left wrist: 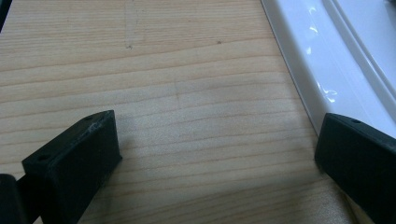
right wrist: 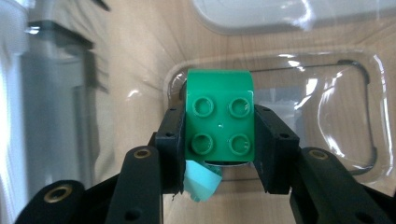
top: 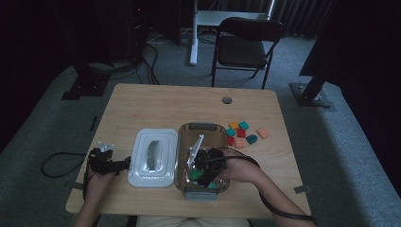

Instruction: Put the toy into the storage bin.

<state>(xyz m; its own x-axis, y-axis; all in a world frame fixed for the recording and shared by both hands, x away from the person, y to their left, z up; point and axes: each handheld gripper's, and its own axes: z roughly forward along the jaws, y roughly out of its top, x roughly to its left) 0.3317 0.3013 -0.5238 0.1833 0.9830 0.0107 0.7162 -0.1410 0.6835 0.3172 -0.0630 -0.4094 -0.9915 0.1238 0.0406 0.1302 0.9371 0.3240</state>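
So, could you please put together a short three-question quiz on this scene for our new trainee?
1. True or false: the right gripper is shut on a green brick.
2. The white lid lies: A) on the clear container, B) on the table to that container's left, C) on the chair.
3. Are the left gripper jaws apart or together, and is anything between them?

Key:
1. True; both pads press the brick's sides, over the container.
2. B.
3. Apart; only bare table between them.
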